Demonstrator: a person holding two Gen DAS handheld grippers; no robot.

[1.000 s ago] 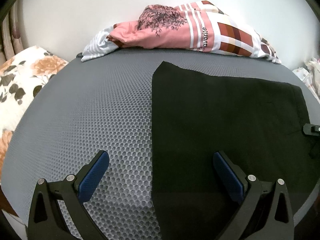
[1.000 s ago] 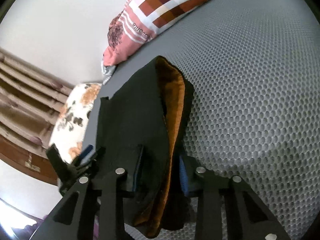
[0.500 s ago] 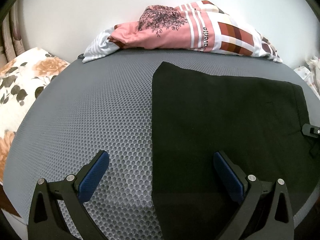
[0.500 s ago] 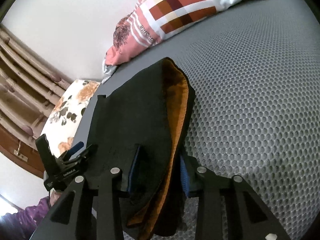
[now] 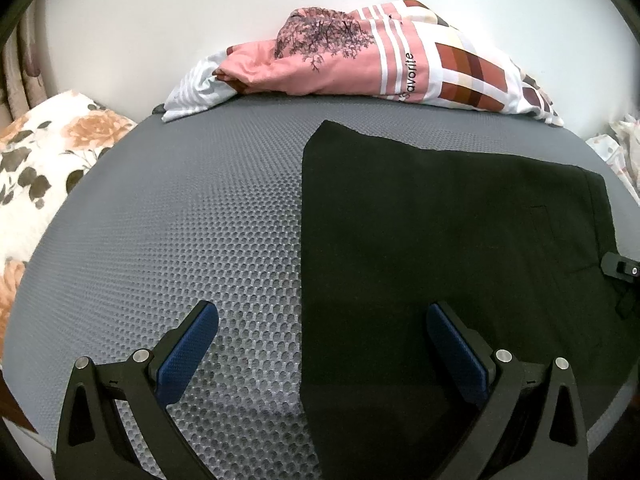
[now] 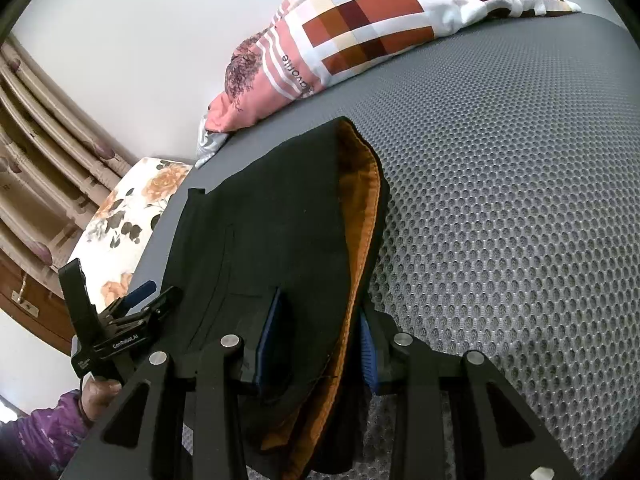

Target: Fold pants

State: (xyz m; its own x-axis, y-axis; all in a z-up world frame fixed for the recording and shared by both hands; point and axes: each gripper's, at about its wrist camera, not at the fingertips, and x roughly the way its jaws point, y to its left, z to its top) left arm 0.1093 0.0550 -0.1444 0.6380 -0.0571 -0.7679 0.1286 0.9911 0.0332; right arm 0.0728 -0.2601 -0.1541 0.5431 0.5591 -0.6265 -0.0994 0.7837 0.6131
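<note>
Right claw (image 6: 320, 344) is clamped on the black pants' (image 5: 440, 220) edge; left claw (image 5: 320, 344) hovers spread wide above the bed (image 5: 200, 220).

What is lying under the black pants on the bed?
The pants lie on the grey mesh mat, which shows on both sides of them. What the cloth itself covers cannot be seen. The right hand-held gripper pinches one edge, showing an orange lining.

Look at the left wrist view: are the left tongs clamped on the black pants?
No, the left tongs stand wide open above the mattress, straddling the edge of the black pants without gripping them.
</note>
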